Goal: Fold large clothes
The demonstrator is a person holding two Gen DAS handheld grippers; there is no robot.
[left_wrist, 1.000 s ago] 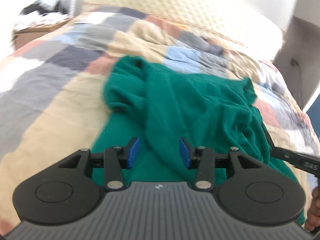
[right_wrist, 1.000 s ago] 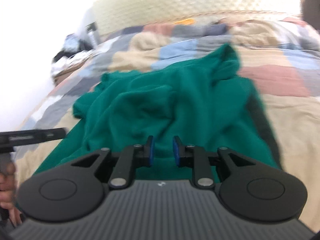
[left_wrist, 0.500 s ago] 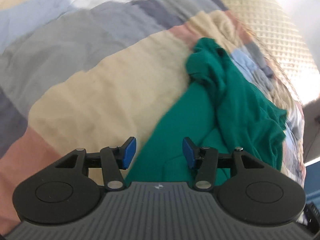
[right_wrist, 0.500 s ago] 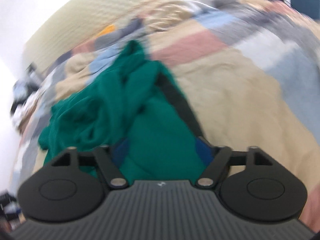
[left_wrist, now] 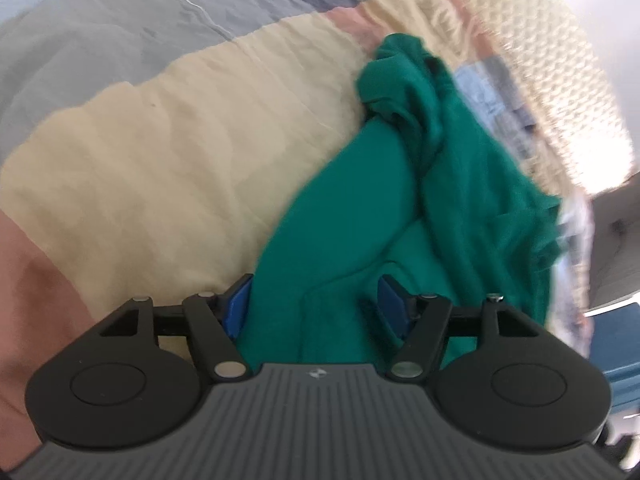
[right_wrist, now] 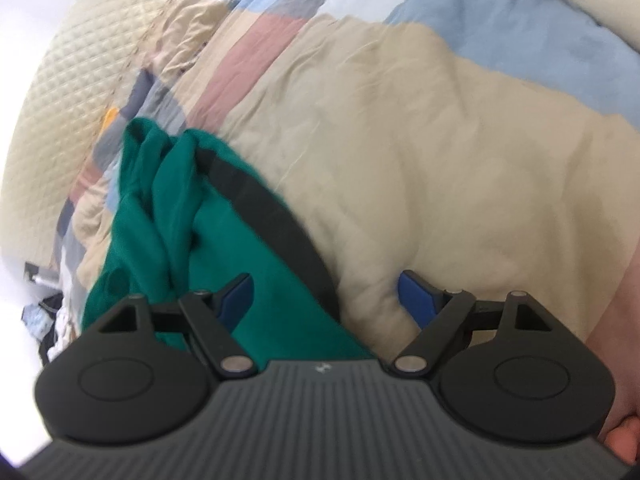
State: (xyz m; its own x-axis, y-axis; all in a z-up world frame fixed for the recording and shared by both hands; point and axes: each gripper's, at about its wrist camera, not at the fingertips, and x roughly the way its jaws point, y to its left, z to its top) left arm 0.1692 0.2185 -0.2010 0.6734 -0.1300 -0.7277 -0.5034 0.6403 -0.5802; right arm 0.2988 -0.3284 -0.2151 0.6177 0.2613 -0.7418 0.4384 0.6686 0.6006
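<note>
A crumpled green garment (left_wrist: 460,184) lies on a patchwork bedspread (left_wrist: 180,168). My left gripper (left_wrist: 316,304) hovers low over the garment's near left edge. Its jaws are opening, with green cloth between the blue pads (left_wrist: 390,304) and nothing pinched. In the right wrist view the same garment (right_wrist: 208,232) shows a dark band (right_wrist: 280,224) along its right edge. My right gripper (right_wrist: 328,298) straddles that edge. Its jaws are opening wide, with cloth and bedspread (right_wrist: 420,152) between them and no grip.
A cream quilted headboard (left_wrist: 552,80) rises behind the bed, also in the right wrist view (right_wrist: 60,80). Clutter (right_wrist: 48,316) sits beside the bed at far left. A blue object (left_wrist: 616,344) stands at the right. A person's fingertip (right_wrist: 624,440) shows by the right gripper.
Both grippers rolled and dropped toward the garment's near edge, one at each side. The right jaws went from nearly shut to wide apart, and the left jaws widened.
</note>
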